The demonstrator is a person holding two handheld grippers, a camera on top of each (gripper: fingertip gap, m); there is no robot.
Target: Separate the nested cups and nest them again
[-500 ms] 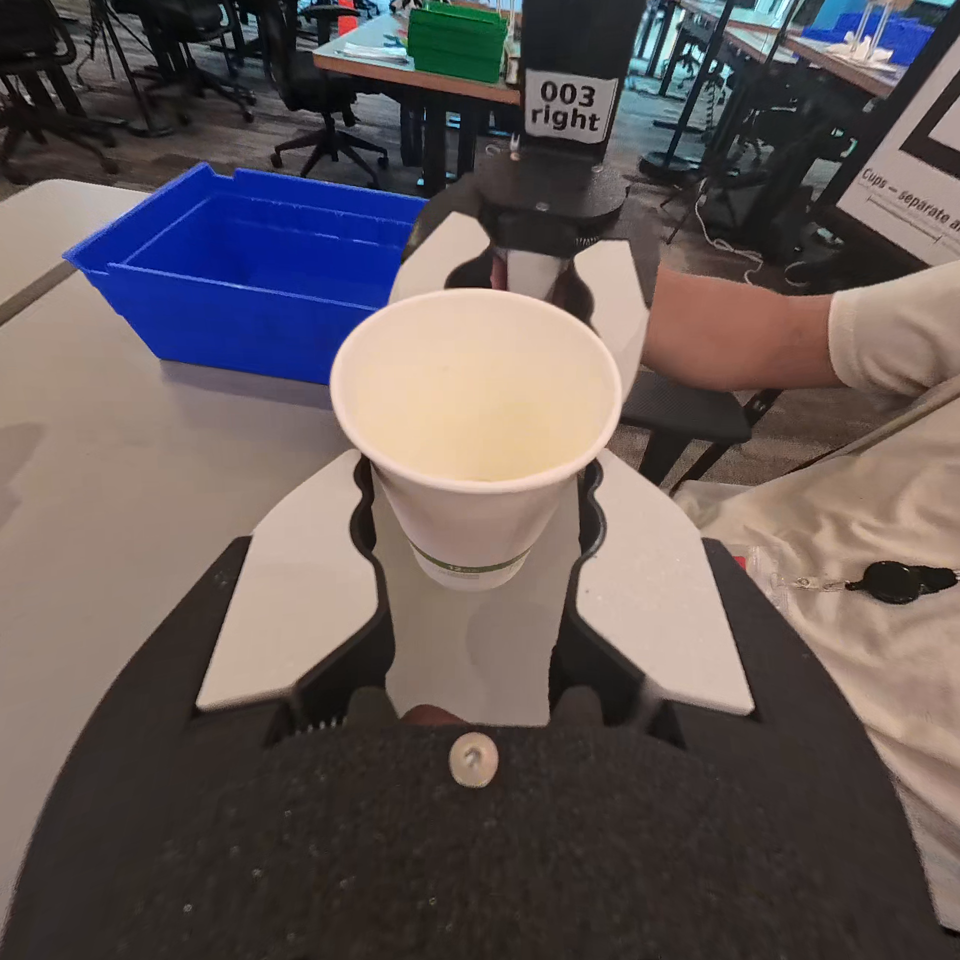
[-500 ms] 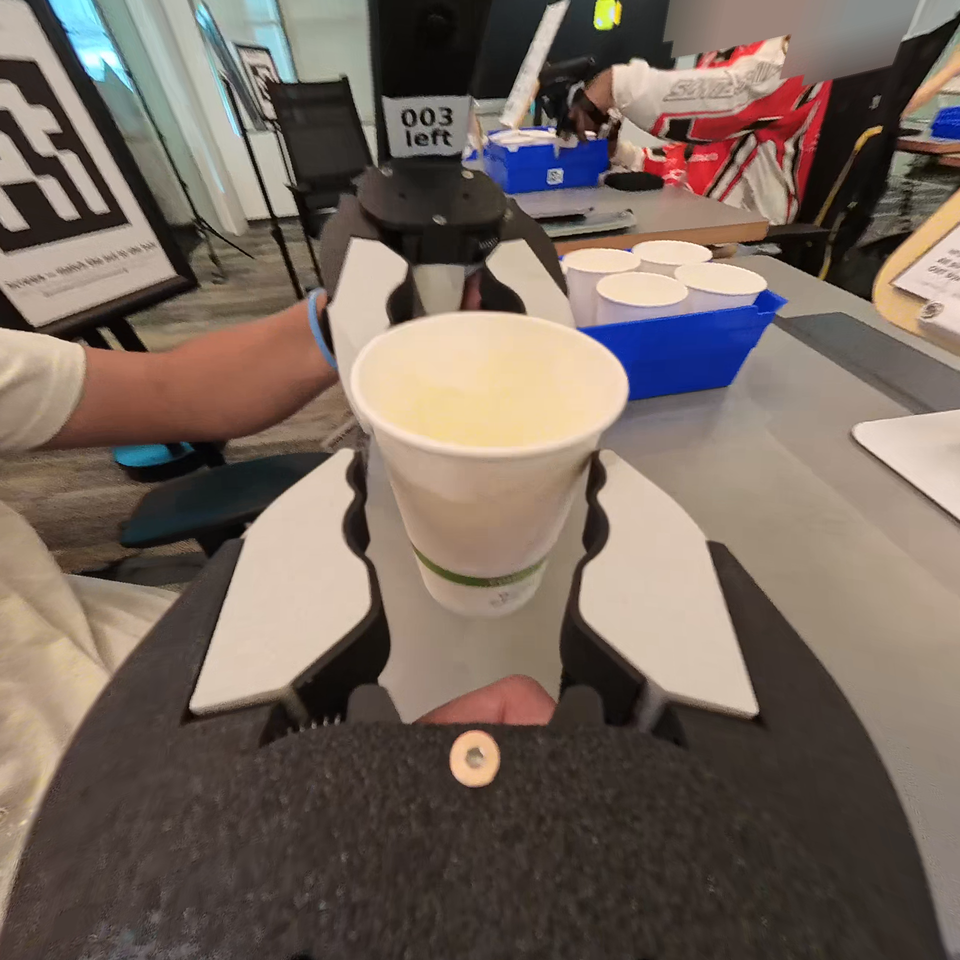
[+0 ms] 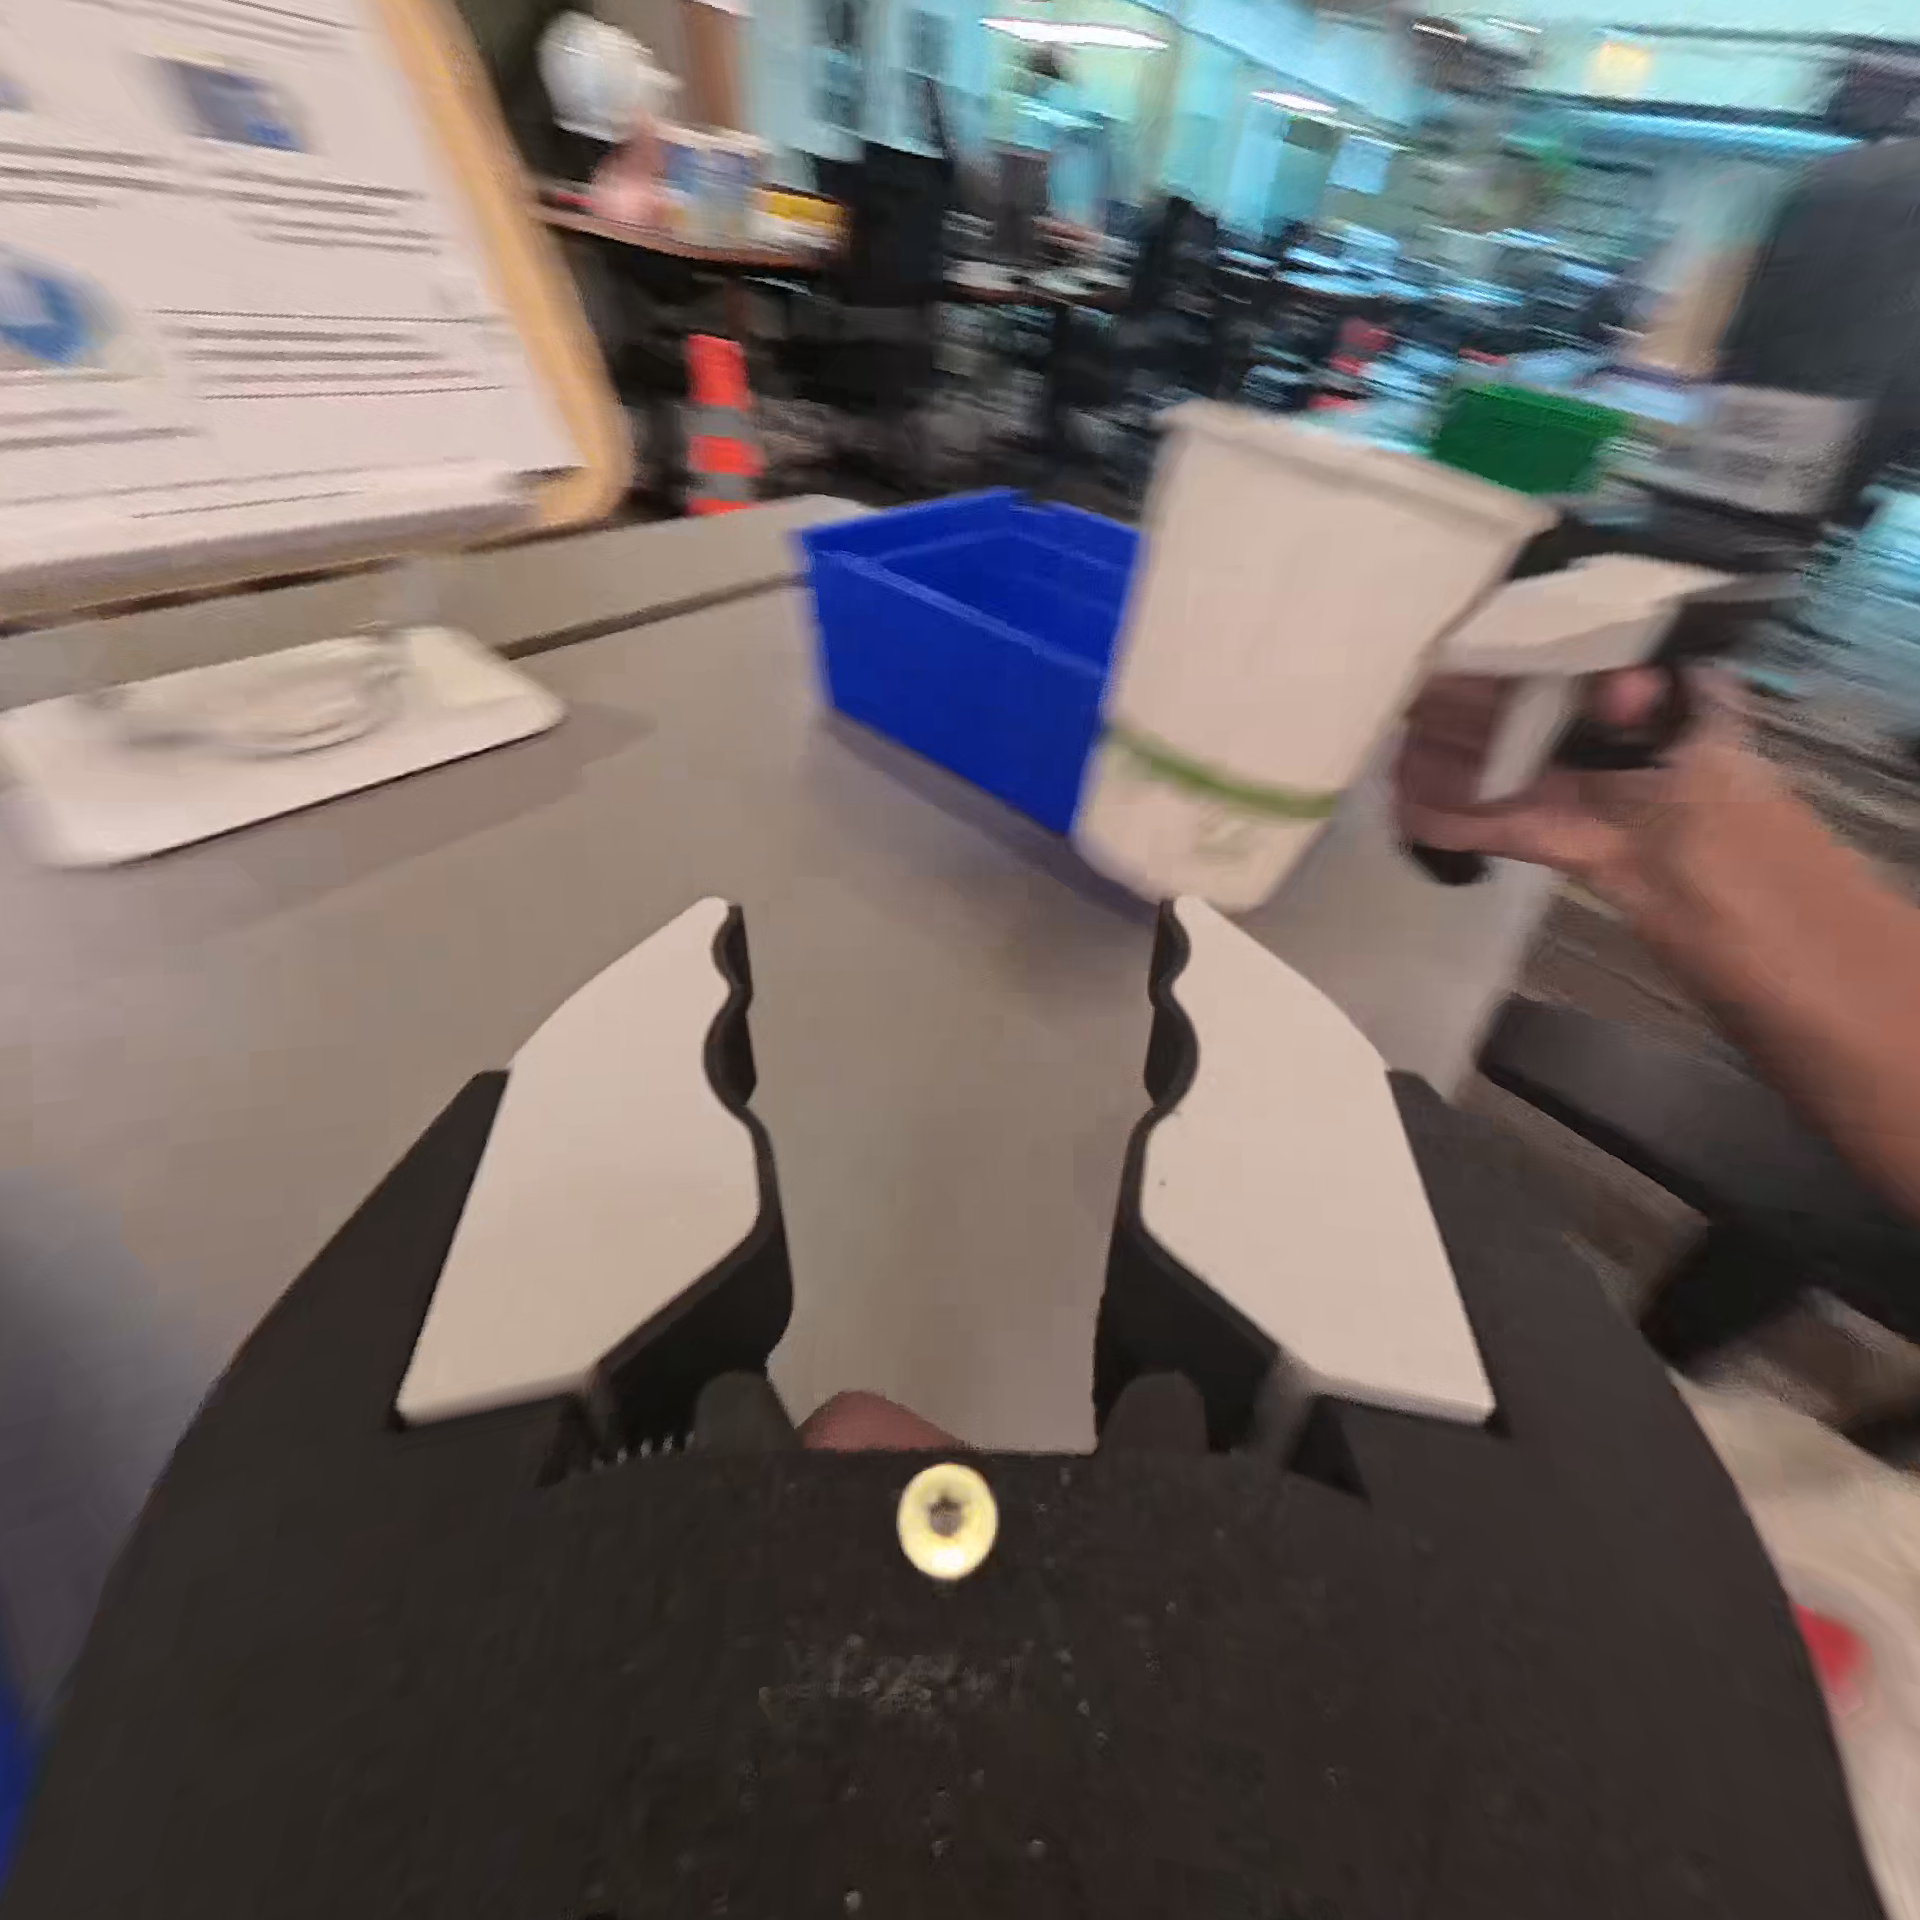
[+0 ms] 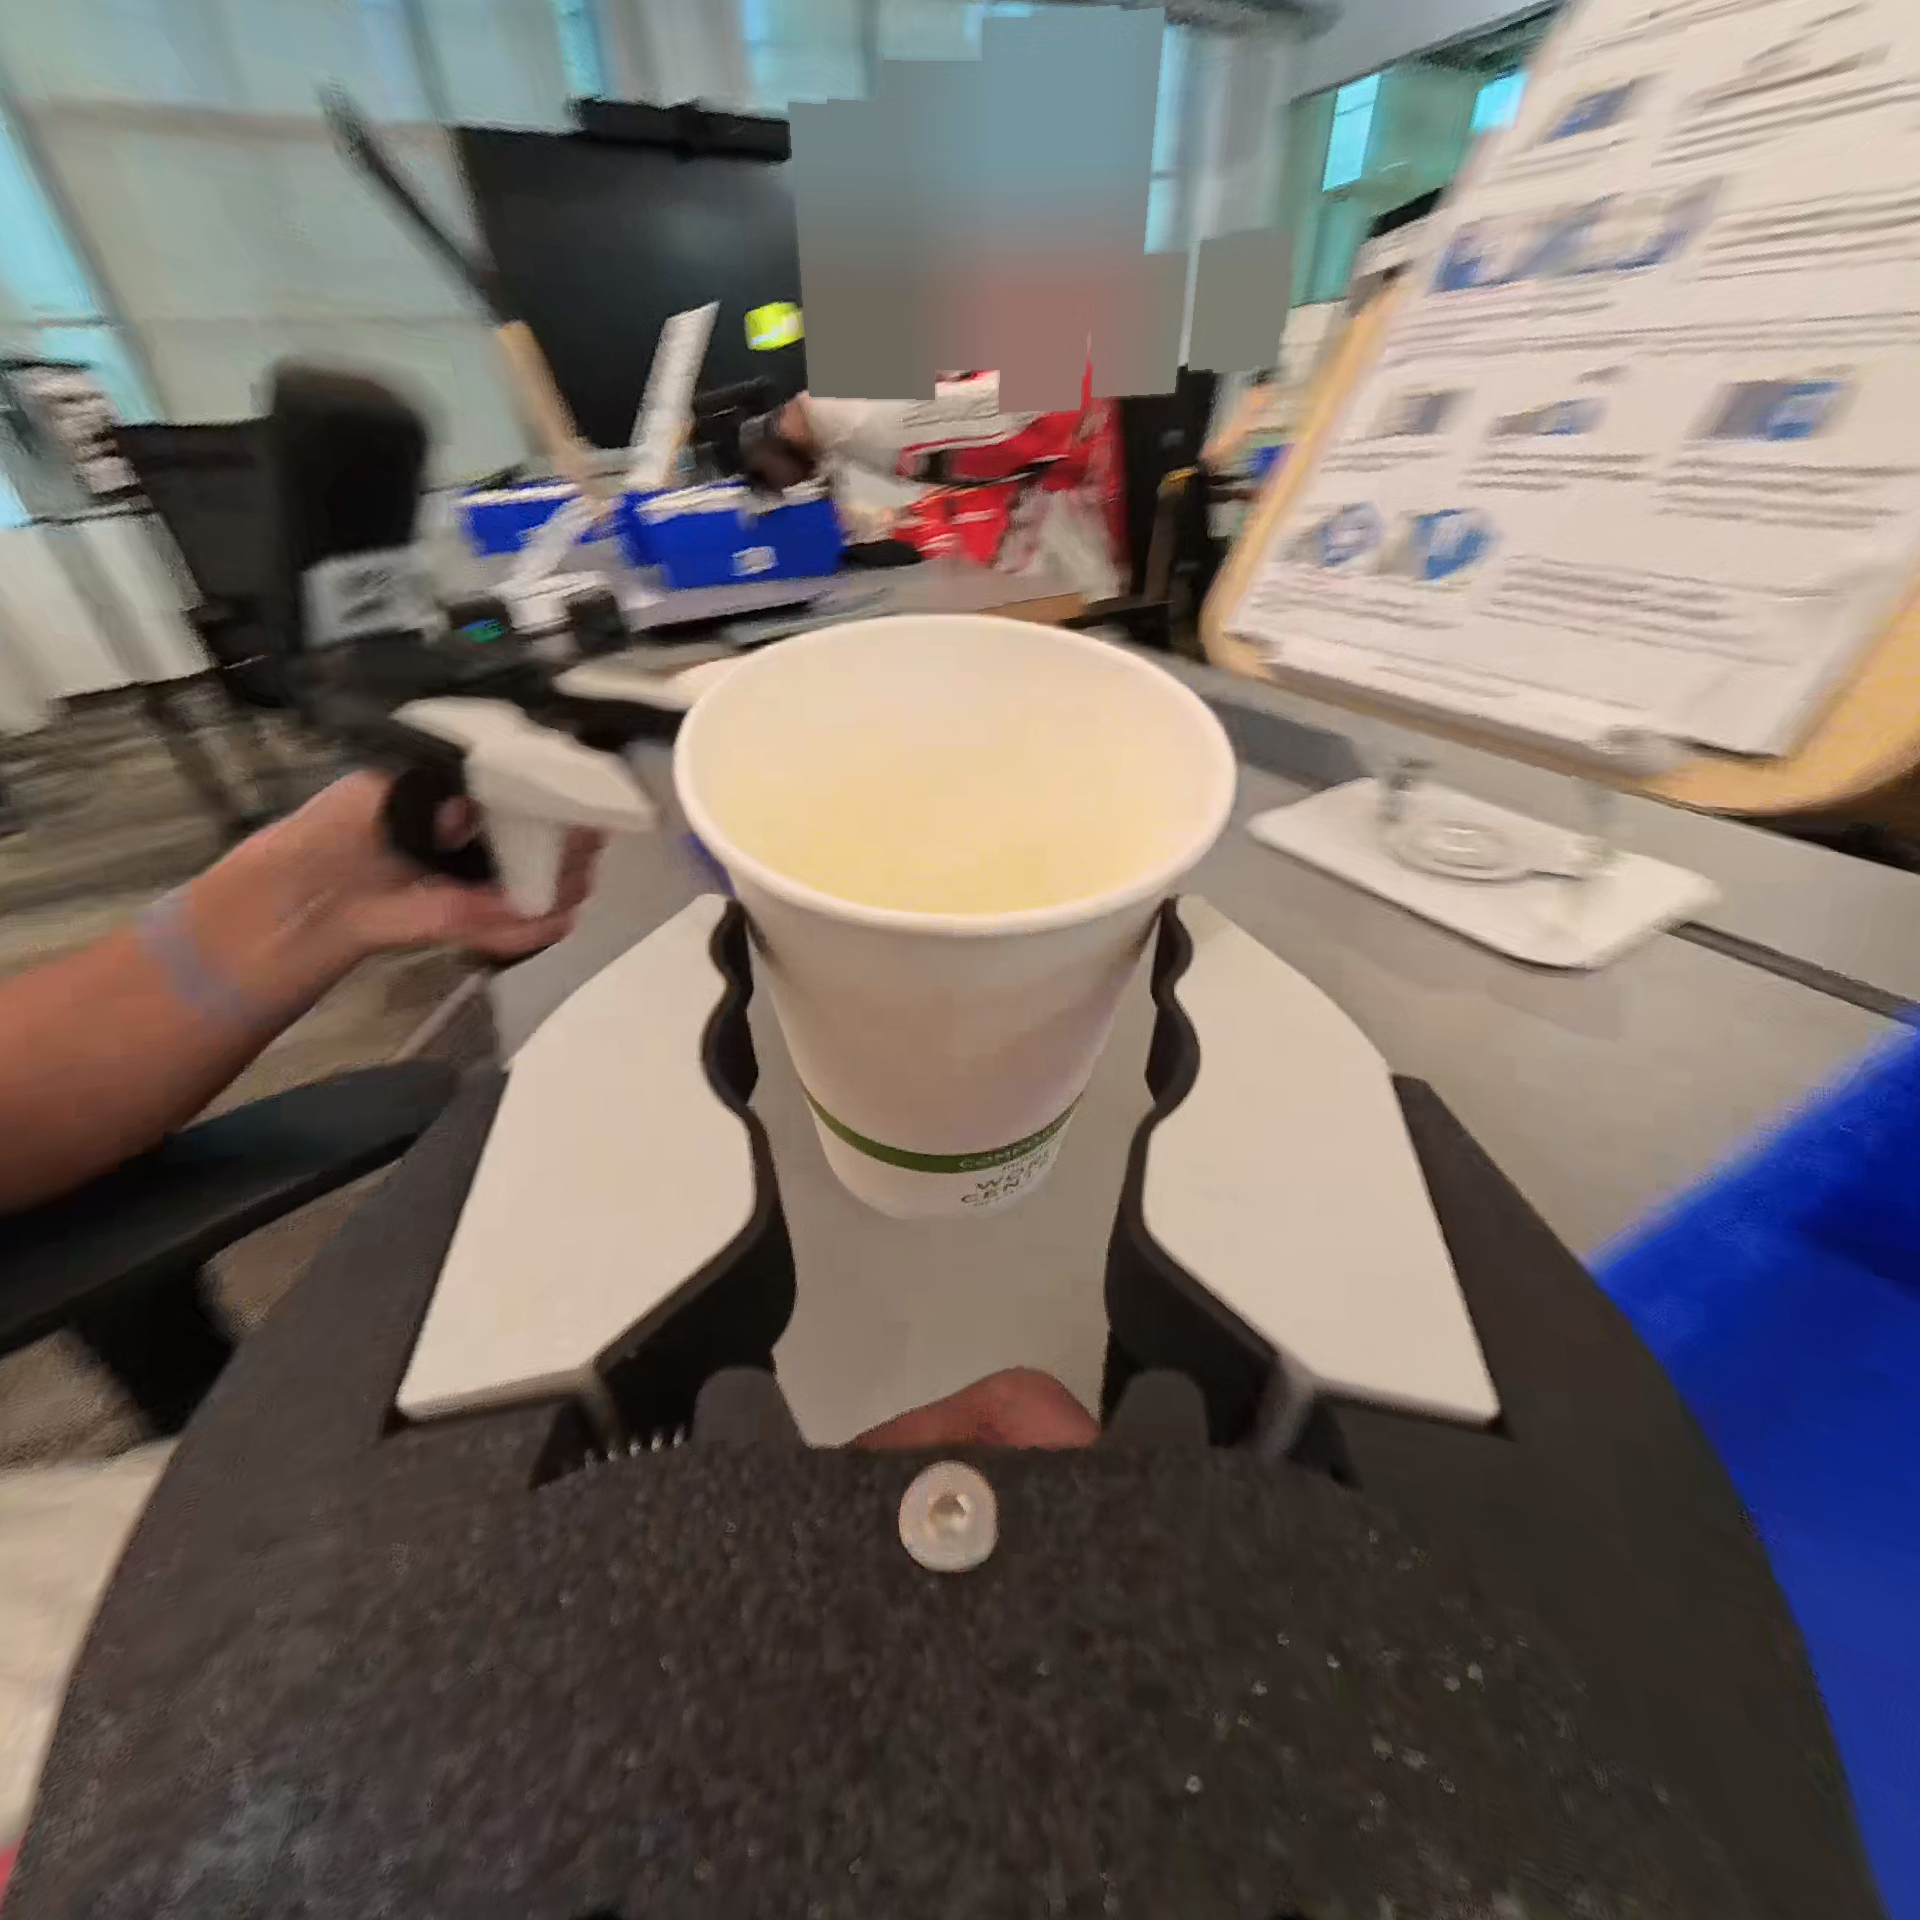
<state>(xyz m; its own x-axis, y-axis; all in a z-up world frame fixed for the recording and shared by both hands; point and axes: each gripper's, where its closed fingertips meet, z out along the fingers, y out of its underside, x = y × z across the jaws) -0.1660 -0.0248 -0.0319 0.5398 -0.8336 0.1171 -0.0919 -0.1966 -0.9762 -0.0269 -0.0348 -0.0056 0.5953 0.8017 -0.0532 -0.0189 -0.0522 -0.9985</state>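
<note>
The right gripper [image 4: 948, 925] clamps 1 white paper cup [image 4: 951, 883] just under its rim, lifted off the grey table [image 3: 416, 935]. The left gripper [image 3: 951, 920] gapes, holding nothing. Squeeze harder and that thin wall may buckle, spoiling any re-nesting.

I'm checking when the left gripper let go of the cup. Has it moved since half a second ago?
Yes. The left gripper has swung left, away from the cup; the blue bin, formerly upper left, now sits ahead. Its jaws are open and empty.
</note>
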